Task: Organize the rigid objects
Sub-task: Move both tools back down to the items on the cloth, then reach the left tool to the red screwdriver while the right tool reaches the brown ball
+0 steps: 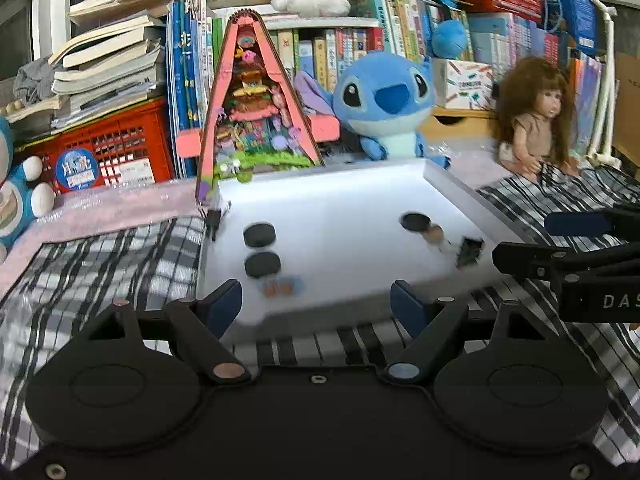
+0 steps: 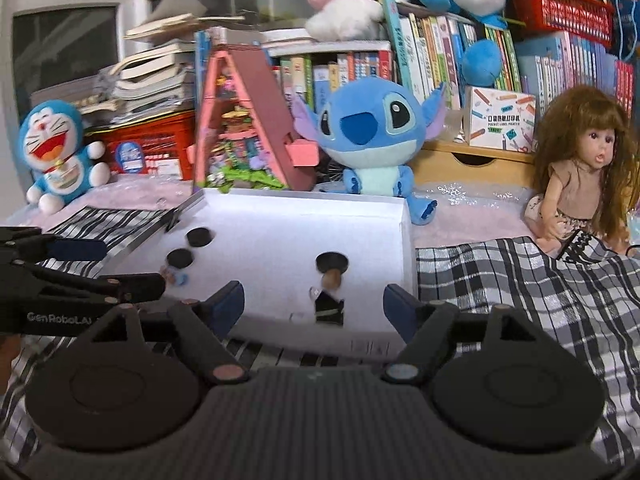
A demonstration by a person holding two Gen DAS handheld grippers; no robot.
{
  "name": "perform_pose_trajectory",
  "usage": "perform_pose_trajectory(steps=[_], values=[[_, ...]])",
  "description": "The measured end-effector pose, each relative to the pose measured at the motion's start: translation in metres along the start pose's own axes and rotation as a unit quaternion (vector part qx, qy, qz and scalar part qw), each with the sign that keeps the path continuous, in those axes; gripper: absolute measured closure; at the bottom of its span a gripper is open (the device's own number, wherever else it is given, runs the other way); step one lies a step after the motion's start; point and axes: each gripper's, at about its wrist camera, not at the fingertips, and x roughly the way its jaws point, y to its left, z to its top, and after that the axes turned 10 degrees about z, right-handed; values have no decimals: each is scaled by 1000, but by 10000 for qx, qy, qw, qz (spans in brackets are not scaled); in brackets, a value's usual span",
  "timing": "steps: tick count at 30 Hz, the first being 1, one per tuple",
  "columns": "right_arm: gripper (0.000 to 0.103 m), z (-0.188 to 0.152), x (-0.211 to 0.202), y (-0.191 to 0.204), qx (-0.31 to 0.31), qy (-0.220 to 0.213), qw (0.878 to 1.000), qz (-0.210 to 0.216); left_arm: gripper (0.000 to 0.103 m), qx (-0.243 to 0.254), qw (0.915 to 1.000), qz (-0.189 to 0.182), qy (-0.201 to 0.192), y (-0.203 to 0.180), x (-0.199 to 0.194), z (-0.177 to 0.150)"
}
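The white tray (image 1: pixel 336 216) lies flat on the plaid cloth (image 1: pixel 100 264), its low rim keeping 3 black discs (image 1: pixel 260 235) and a few small pieces corralled inside. Your left gripper (image 1: pixel 316 300) and right gripper (image 2: pixel 312 304) both sit at its near edge, fingers spread wide and holding nothing. The Stitch plush (image 2: pixel 372 136) sits just behind it.

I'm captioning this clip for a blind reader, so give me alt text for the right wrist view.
Open right tongs hover empty over the near edge of a white tray holding black discs and small pieces, on a plaid cloth. Behind stand a blue plush toy, a pink A-frame toy house, a doll and crowded bookshelves.
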Motion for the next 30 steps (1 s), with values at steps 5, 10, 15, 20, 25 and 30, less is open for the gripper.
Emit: perform_pose_trajectory(steps=[5, 10, 15, 20, 25, 30], values=[[17, -17, -21, 12, -132, -75, 9998, 123, 23, -125, 9998, -100, 119, 1, -15, -24], [16, -32, -36, 22, -199, -82, 9996, 206, 23, -120, 9999, -84, 91, 1, -29, -46], [16, -47, -46, 31, -293, -58, 9993, 238, 23, -143, 9998, -62, 158, 2, -39, -63], [16, -61, -52, 37, -355, 1, 9990, 256, 23, -178, 9995, -64, 236, 4, -45, -77], [16, -72, -57, 41, -378, 47, 9989, 280, 23, -224, 9992, -37, 321, 7, -48, -88], [16, -79, -62, 45, -385, 76, 9988, 301, 23, -332, 9988, 13, 366, 9, -51, -95]])
